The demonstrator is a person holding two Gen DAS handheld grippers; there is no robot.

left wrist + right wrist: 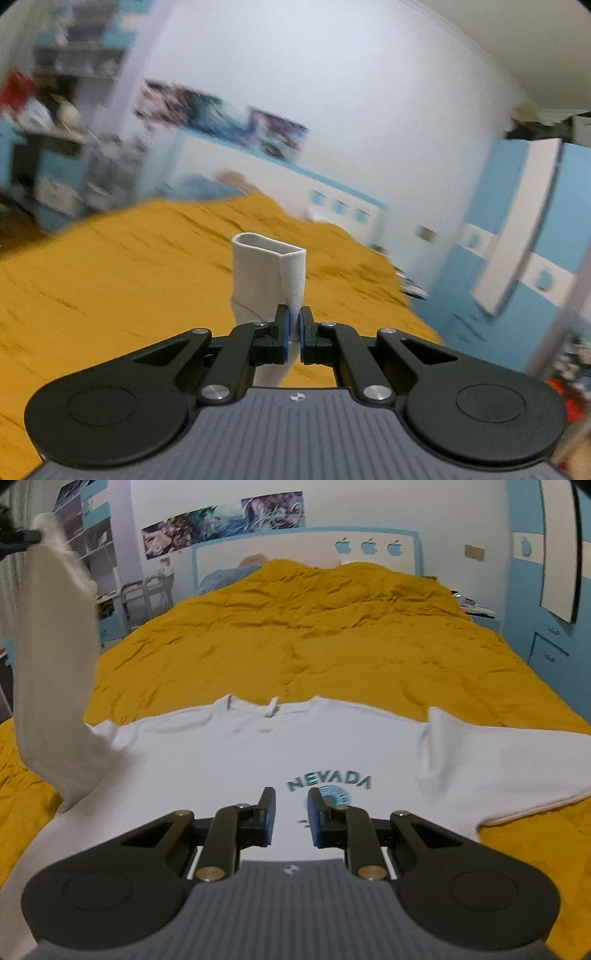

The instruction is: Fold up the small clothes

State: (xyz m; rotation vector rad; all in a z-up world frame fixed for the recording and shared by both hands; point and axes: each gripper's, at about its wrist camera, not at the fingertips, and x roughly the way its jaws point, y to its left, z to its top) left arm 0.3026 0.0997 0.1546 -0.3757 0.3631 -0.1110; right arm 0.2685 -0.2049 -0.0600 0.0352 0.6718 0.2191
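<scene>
A bed (314,635) spread with a mustard-yellow quilt fills the room, its white and blue headboard (306,550) at 12 o'clock in the right wrist view, with three apple decals on it and posters (221,520) on the wall above. Across the near end of the quilt lies a white sweatshirt (236,760), front up, the word NEVADA printed on its chest, its collar pointing toward the headboard. One sleeve lies flat on the quilt at 3 o'clock; the other sleeve (51,672) rises off the bed at 9 o'clock, up to the left gripper (294,325). That gripper is clamped tight on the ribbed cuff (267,273), which stands up from between its blue pads above the quilt. The right gripper (291,812) hovers over the printed chest at 6 o'clock, its jaws only narrowly apart with nothing between them but a view of the shirt below.
</scene>
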